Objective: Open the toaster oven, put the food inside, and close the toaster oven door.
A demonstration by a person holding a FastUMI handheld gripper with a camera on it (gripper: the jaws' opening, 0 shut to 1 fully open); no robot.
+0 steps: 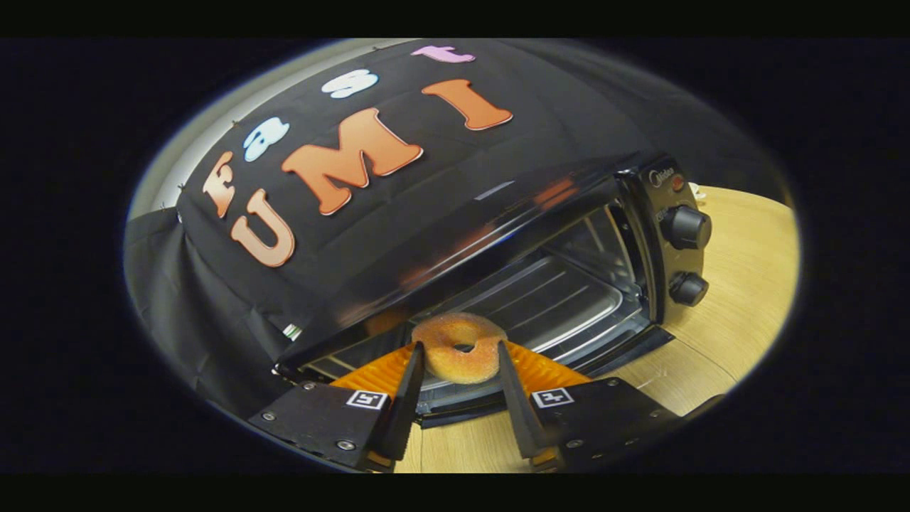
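Observation:
A sugared doughnut (461, 348) is held between the two fingers of my gripper (461, 355), which is shut on it, one finger pressing each side. Just beyond it stands a black toaster oven (498, 235) with its door (455, 398) swung down open below the doughnut. The metal tray (547, 299) inside the oven shows behind the doughnut. The doughnut hangs at the oven's mouth, over the lowered door. Two black knobs (686, 227) sit on the oven's right panel.
The oven stands on a light wooden table (739, 284), which stretches to its right and under my fingers. Black cloth (213, 306) hangs behind and to the left of the oven.

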